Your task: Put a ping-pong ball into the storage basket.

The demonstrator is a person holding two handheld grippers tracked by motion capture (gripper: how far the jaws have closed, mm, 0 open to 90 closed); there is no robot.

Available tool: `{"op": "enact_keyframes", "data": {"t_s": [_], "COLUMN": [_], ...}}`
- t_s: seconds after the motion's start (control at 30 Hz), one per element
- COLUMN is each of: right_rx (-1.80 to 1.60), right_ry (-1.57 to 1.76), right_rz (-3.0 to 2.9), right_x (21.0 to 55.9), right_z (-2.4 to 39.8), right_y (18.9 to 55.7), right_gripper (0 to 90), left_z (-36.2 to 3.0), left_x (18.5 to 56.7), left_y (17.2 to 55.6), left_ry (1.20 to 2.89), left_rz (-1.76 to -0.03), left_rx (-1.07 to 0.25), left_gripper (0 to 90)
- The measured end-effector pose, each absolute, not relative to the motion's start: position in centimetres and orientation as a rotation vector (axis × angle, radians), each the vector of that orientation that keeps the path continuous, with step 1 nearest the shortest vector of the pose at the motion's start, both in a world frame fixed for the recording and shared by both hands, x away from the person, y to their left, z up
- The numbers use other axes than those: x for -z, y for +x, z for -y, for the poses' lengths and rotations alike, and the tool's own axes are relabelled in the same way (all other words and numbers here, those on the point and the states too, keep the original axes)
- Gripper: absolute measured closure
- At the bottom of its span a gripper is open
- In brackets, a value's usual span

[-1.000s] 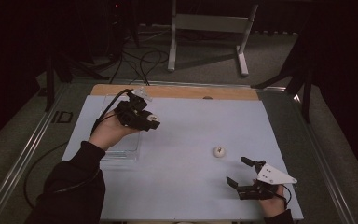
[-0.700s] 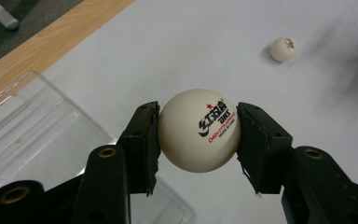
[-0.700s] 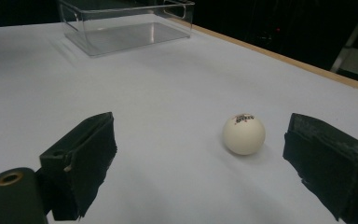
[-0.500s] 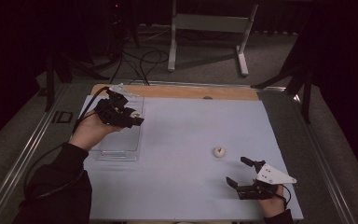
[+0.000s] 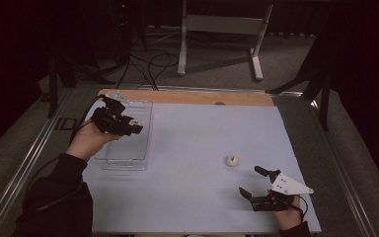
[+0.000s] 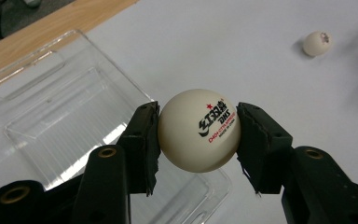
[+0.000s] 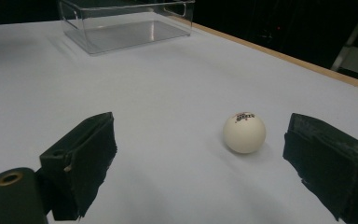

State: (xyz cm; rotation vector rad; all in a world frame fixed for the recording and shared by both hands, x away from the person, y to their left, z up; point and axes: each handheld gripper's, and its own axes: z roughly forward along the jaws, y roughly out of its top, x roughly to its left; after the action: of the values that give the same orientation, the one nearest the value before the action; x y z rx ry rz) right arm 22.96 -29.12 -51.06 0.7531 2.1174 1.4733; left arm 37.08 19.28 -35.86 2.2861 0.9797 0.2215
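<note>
surface: pale blue mat | room: dark | left tool grips ball | right tool open

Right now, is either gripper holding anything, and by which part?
The left gripper holds a white ping-pong ball, its pads pressing on opposite sides. The right gripper is open and holds nothing.

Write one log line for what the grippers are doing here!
left gripper: shut on ball, over clear tray | right gripper: open, second ball ahead
</note>
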Motion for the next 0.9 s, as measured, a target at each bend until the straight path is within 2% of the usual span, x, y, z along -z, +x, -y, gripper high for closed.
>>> {"op": "enact_keyframes", "data": {"t_s": [0.9], "right_rx": [-1.473], "right_ry": [0.742], "right_rz": [-2.118], "right_x": [51.0], "right_z": [29.2], "right_y": [22.9], "right_gripper": [9.2], "left_z": [-19.0], "left_x": [40.8], "left_y": [38.8], "left_ry": [2.314], "left_rz": [-1.071], "left_rx": [-0.226], "left_gripper": [52.3]}}
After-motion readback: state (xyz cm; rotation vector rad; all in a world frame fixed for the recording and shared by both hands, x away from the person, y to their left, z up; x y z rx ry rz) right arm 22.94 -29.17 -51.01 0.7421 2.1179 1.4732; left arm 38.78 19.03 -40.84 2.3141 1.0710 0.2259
